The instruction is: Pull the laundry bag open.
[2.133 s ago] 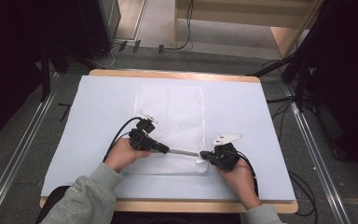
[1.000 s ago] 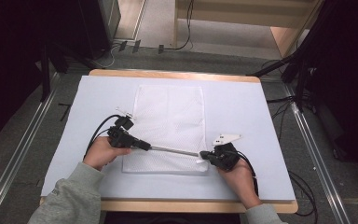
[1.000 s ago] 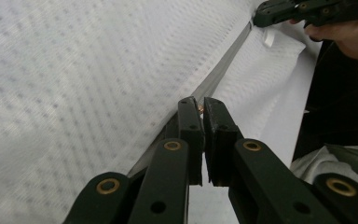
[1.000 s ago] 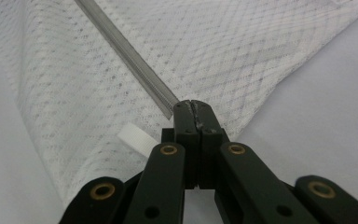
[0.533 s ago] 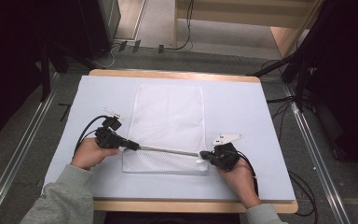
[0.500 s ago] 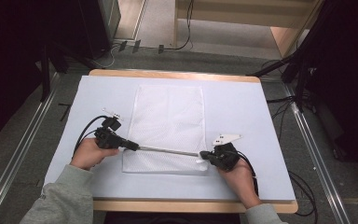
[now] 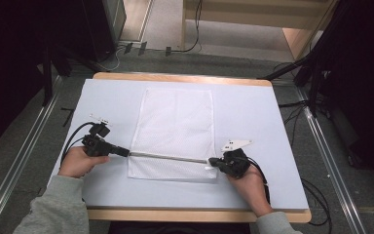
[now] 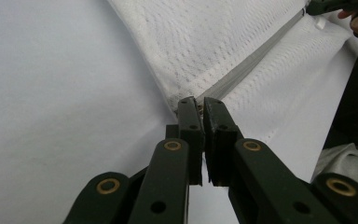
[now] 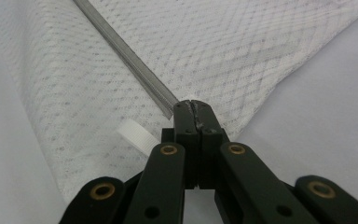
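One white mesh bag [image 7: 175, 131] lies flat mid-table, long axis running away from the person, with one grey zipper [image 7: 168, 157] across its near end. The left gripper [image 7: 122, 152] is pinched at the zipper's left end, jaws nearly closed with a thin gap, apparently on the slider or pull; I can't see the pull itself. The right gripper [image 7: 213, 162] is clamped fully closed on the right end, likely as an anchor keeping the zipper taut so the slider can run. One small white loop tab [image 9: 137, 136] sits beside the right jaws. One table [image 7: 272, 117], two grippers, two hands.
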The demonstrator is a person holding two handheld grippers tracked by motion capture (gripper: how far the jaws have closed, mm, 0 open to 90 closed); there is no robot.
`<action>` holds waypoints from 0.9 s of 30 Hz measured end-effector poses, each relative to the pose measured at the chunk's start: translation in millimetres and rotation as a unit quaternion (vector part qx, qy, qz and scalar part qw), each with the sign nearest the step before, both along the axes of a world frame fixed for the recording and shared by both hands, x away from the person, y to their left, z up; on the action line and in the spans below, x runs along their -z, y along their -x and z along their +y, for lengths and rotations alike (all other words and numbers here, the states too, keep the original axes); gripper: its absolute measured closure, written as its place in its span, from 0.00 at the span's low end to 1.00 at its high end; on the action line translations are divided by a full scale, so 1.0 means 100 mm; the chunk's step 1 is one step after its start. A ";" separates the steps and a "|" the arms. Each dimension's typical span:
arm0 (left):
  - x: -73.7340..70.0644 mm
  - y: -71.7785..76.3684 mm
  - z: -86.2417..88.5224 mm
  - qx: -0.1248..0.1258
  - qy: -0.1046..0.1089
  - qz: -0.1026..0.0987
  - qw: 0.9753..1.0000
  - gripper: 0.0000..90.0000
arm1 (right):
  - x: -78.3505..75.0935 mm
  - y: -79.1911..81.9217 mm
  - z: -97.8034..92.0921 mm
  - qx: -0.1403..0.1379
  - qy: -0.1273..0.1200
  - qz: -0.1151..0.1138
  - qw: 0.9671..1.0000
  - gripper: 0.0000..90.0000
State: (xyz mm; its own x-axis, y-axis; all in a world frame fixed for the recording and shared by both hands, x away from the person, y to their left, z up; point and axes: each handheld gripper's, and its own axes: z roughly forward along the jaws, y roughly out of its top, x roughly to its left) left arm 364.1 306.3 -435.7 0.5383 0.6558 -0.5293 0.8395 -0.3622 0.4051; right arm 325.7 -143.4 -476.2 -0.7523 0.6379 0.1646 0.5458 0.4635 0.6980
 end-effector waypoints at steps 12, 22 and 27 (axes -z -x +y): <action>-0.02 0.05 -0.02 0.009 -0.002 -0.006 1.000 0.97 | -0.02 -0.04 0.00 -0.003 0.002 0.015 1.000 1.00; -0.02 0.06 -0.10 0.032 -0.005 -0.027 0.999 0.86 | -0.05 -0.09 0.01 -0.006 -0.014 0.049 0.999 0.89; -0.04 0.06 -0.05 0.021 0.003 -0.054 0.998 0.75 | -0.09 -0.10 0.00 -0.002 -0.021 0.046 0.999 0.83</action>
